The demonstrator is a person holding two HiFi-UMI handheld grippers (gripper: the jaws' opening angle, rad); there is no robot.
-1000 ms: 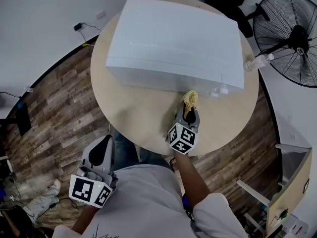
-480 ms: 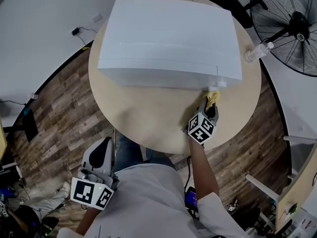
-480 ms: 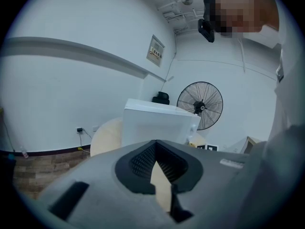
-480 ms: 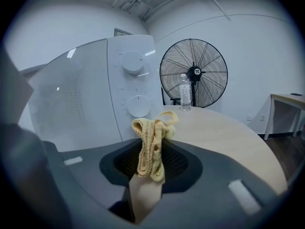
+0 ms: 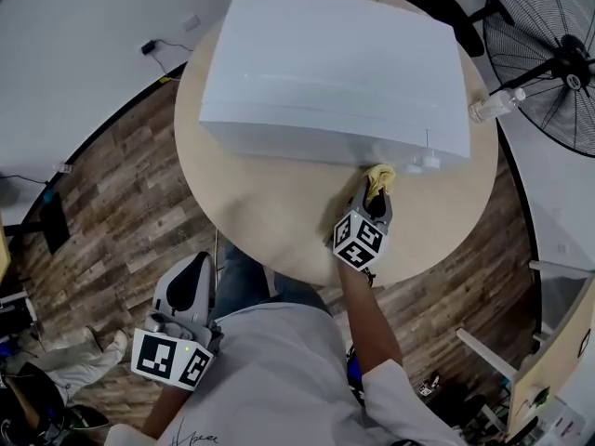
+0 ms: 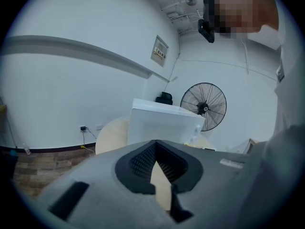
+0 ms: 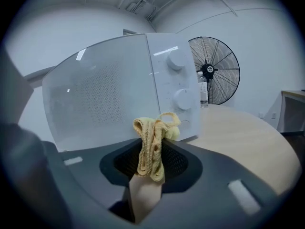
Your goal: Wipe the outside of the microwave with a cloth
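Observation:
The white microwave (image 5: 335,72) stands on the round wooden table (image 5: 270,221), its door and two knobs (image 7: 177,59) facing me. My right gripper (image 5: 375,195) is shut on a bunched yellow cloth (image 5: 379,176). The cloth sits low on the microwave's front, just left of the knobs. In the right gripper view the cloth (image 7: 152,142) sticks up from the gripper (image 7: 151,159), right in front of the microwave (image 7: 109,94). My left gripper (image 5: 195,263) hangs shut and holding nothing beside my body, off the table's near edge. In its own view the left gripper (image 6: 155,144) points toward the microwave (image 6: 164,123).
A clear plastic bottle (image 5: 493,108) stands on the table by the microwave's right side. A black floor fan (image 5: 548,59) is beyond it at the right. A cable and plug (image 5: 149,48) lie by the wall at the back left. The floor is wood plank.
The right gripper carried the cloth rightward along the microwave's front to the knobs, then back to the left. The left gripper has stayed by my side.

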